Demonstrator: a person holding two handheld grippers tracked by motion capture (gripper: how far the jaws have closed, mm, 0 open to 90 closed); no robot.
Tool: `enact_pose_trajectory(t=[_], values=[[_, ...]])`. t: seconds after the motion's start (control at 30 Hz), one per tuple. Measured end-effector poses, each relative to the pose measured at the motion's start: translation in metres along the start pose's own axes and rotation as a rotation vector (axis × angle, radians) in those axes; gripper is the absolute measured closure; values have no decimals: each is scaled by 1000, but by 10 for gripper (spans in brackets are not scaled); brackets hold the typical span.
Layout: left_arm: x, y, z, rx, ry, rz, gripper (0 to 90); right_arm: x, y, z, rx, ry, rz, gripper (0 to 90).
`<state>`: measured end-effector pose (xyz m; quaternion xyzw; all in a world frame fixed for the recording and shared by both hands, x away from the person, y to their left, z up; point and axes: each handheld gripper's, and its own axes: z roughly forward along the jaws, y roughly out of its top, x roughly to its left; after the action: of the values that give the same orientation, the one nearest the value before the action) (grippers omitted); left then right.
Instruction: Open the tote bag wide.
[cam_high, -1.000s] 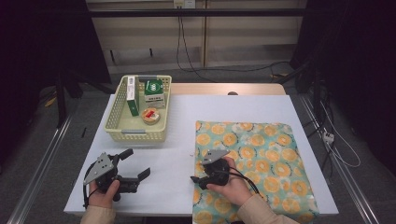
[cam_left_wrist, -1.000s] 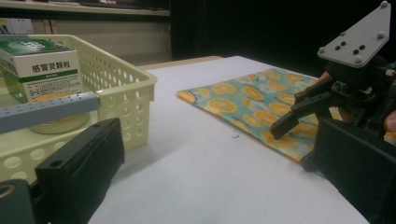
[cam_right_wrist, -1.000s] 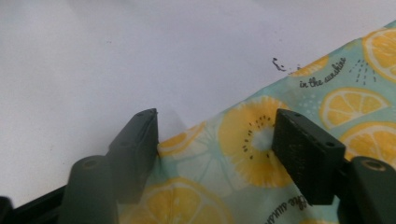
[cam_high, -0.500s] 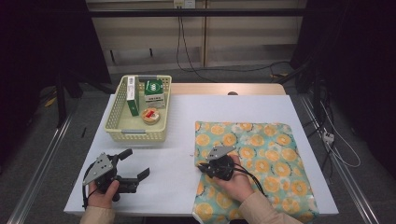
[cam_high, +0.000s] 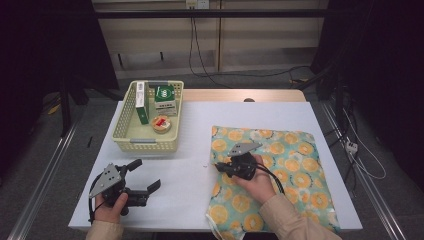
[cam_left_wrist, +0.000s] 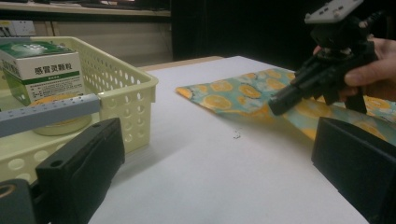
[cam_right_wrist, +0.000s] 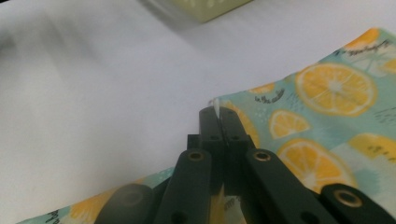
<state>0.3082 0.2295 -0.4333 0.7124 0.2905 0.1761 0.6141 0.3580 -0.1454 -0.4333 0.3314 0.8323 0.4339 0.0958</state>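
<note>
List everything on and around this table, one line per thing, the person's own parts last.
Perforated plastic basket: one, pale yellow, far left of the table.
Cardboard medicine boxes: two, green and white, upright in the basket.
Round tape roll: one, beige with red, in the basket.
Lemon-print cloth: one, teal with orange slices, flat on the right.
Paper table cover: one, white.
Left gripper: one, black, open, near left.
Right gripper: one, black, pinching the cloth's left edge.
</note>
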Motion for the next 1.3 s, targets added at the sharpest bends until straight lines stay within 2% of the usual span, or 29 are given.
enact_pose_trajectory(t=[0.03, 0.33, 0.4, 0.47, 0.5, 0.63, 0.87, 1.03, 1.3], values=[[0, 0, 0, 0, 0, 0, 24, -6, 5, -1, -12, -6, 9, 900], [0, 0, 1, 1, -7, 2, 24, -27, 22, -5, -55, -44, 33, 900], [-1, 0, 1, 1, -7, 0, 24, -38, 28, -8, -79, -58, 41, 900], [0, 0, 1, 2, -7, 1, 24, -42, 30, -9, -87, -60, 50, 900], [-1, 0, 1, 2, -7, 1, 24, -49, 33, -10, -90, -74, 56, 900], [-1, 1, 1, 3, -8, 6, 24, -58, 37, -9, -91, -81, 54, 900], [-2, 1, 2, 7, -4, 4, 24, -74, 44, -7, -133, -89, 84, 900], [-2, 1, 2, 17, -6, 14, 24, -82, 47, -5, -132, -88, 96, 900], [-2, 1, 3, 10, -7, 12, 24, -93, 57, 1, -134, -93, 87, 900]])
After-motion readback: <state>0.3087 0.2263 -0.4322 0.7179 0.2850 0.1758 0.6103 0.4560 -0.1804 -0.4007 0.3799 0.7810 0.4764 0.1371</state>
